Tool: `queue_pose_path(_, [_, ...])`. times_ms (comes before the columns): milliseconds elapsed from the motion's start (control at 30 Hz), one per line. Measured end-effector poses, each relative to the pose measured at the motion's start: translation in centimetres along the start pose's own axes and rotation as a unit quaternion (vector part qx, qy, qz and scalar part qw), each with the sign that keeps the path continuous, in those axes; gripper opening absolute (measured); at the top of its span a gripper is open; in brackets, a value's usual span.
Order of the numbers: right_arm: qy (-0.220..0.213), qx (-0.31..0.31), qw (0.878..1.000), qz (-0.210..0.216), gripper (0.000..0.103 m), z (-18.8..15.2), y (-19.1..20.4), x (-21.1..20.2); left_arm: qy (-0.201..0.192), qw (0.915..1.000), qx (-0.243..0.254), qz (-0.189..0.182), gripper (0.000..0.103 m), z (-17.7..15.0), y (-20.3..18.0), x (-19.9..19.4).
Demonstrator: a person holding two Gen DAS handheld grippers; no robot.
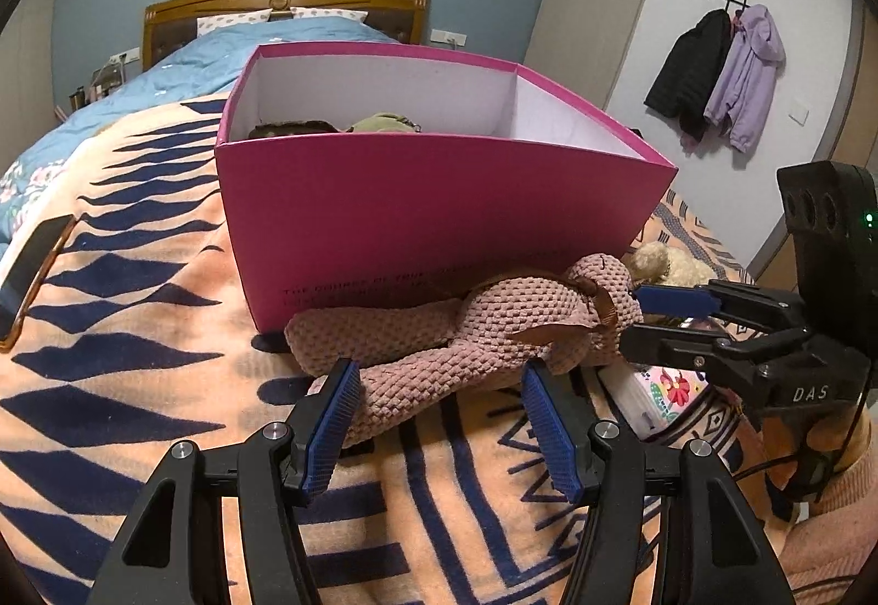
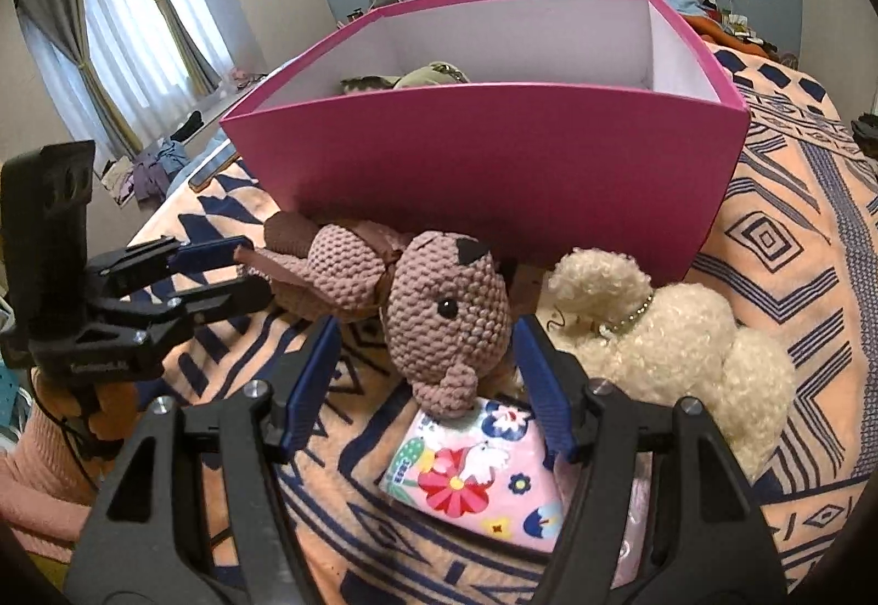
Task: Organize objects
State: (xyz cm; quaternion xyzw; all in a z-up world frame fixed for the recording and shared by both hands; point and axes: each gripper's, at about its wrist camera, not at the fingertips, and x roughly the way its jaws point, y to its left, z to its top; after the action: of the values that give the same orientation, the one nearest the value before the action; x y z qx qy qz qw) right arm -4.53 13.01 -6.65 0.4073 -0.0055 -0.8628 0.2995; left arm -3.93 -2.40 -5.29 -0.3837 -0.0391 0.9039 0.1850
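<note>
A pink-brown knitted plush animal (image 1: 494, 331) lies on the patterned blanket against the front wall of a magenta box (image 1: 439, 210). My left gripper (image 1: 439, 413) is open and straddles the plush's legs, its left pad close to one leg. In the right wrist view the plush's head (image 2: 444, 314) sits between the spread fingers of my right gripper (image 2: 425, 374), with small gaps on both sides. Each gripper also shows in the other's view: the right gripper (image 1: 636, 317) at the head, the left gripper (image 2: 252, 267) at the legs.
A cream curly plush (image 2: 658, 331) lies right of the head. A flowered pink pack (image 2: 477, 468) lies under the snout. Inside the magenta box (image 2: 494, 150) a green toy (image 2: 428, 75) peeks out. A phone (image 1: 33, 270) lies on the blanket's left edge.
</note>
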Motion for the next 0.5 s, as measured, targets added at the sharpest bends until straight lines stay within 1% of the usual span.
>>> queue_pose_path(300, [-0.004, 0.018, 1.000, 0.015, 0.067, 0.8, -0.2, 0.9, 0.004, 1.0000, 0.005, -0.004, 0.062, -0.2, -0.2, 0.3])
queue_pose_path(400, [-0.006, 0.015, 1.000, 0.012, 0.067, 0.9, -0.1, 1.1, 0.007, 1.0000, 0.005, -0.005, 0.062, -0.3, -0.2, 0.4])
queue_pose_path(467, [-0.007, 0.014, 1.000, 0.009, 0.063, 1.0, -0.2, 1.2, 0.009, 0.9999, 0.006, -0.007, 0.062, -0.4, -0.3, 0.5])
queue_pose_path(500, [-0.007, 0.013, 1.000, 0.007, 0.056, 1.1, -0.1, 1.2, 0.011, 0.9999, 0.007, -0.008, 0.062, -0.4, -0.4, 0.6])
